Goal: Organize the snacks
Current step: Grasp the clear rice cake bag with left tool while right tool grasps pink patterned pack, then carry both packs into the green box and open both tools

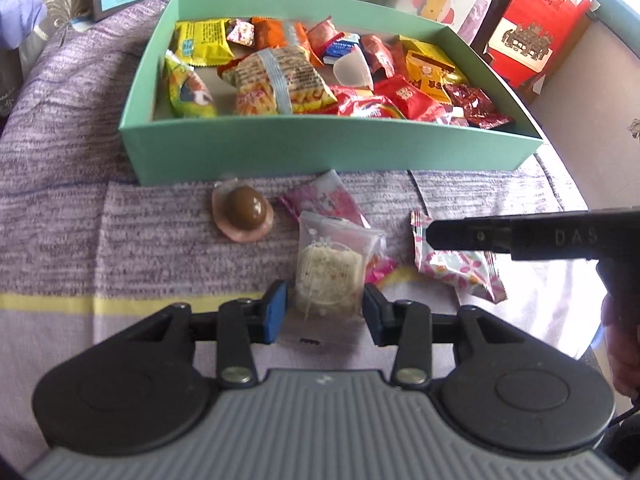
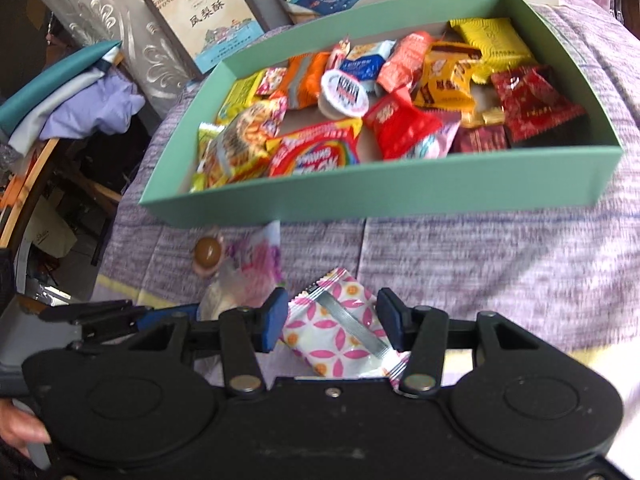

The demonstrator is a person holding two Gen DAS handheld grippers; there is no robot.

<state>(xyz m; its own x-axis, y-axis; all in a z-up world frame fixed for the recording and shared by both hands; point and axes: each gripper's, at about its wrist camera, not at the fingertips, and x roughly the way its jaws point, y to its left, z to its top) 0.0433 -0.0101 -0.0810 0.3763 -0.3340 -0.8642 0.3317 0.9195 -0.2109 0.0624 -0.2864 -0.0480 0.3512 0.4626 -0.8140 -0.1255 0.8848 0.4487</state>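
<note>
A mint-green box (image 1: 320, 148) full of several snack packets sits on a purple cloth. In front of it lie a brown egg in clear wrap (image 1: 245, 208), a pink packet (image 1: 324, 200), a clear packet with a pale pastry (image 1: 330, 276) and a pink-flowered white packet (image 1: 460, 270). My left gripper (image 1: 324, 312) is shut on the pastry packet, blue pads at both its sides. In the right wrist view my right gripper (image 2: 332, 320) is shut on the flowered packet (image 2: 336, 332), which still lies on the cloth. The box (image 2: 400, 188) is just beyond it.
Printed gift boxes (image 2: 200, 20) and a red carton (image 1: 536, 28) stand behind the green box. The cloth drops away at the left, where a chair with folded clothes (image 2: 72, 100) stands. A person's hand (image 1: 624, 352) holds the right gripper.
</note>
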